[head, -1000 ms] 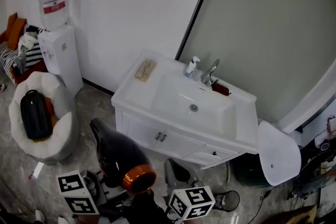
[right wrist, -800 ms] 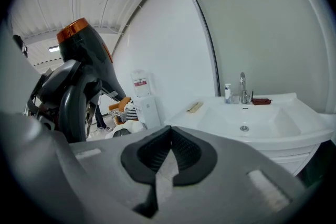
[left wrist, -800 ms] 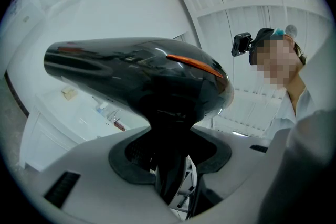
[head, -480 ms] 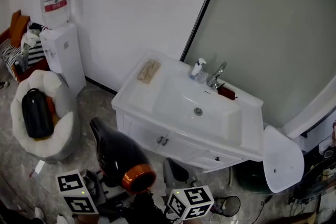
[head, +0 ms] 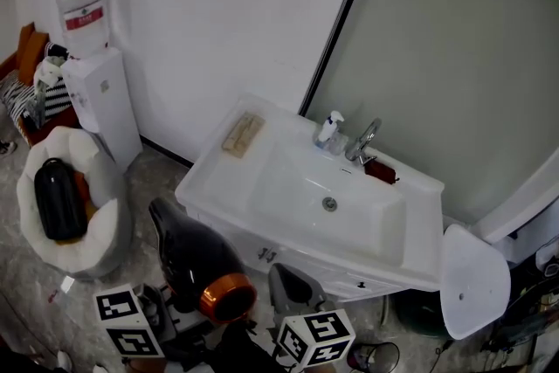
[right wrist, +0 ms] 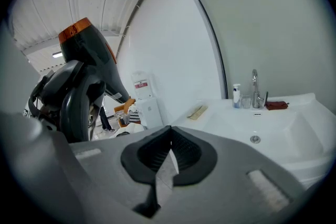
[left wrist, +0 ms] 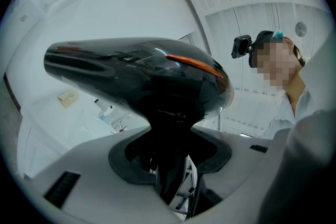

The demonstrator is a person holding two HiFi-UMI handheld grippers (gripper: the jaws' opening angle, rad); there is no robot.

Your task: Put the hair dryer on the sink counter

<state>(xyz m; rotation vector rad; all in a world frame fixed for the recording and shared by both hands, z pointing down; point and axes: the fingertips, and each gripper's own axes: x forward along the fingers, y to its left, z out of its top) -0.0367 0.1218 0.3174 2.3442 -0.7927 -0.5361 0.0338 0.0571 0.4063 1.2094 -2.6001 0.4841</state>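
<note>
Black with an orange rear ring, the hair dryer (head: pixel 196 262) stands up from the left gripper (left wrist: pixel 169 176), whose jaws clamp its handle; the right gripper (right wrist: pixel 169 157) just beside it is clenched on nothing, pads meeting; the dryer is held above the floor, in front of the white sink counter (head: pixel 218 179) and not on it; on that counter lie a beige pad (head: pixel 242 134), then a pump bottle (head: pixel 328 128) and faucet (head: pixel 362 140) at the back; a water dispenser (head: pixel 100 96) stands against the far wall.
</note>
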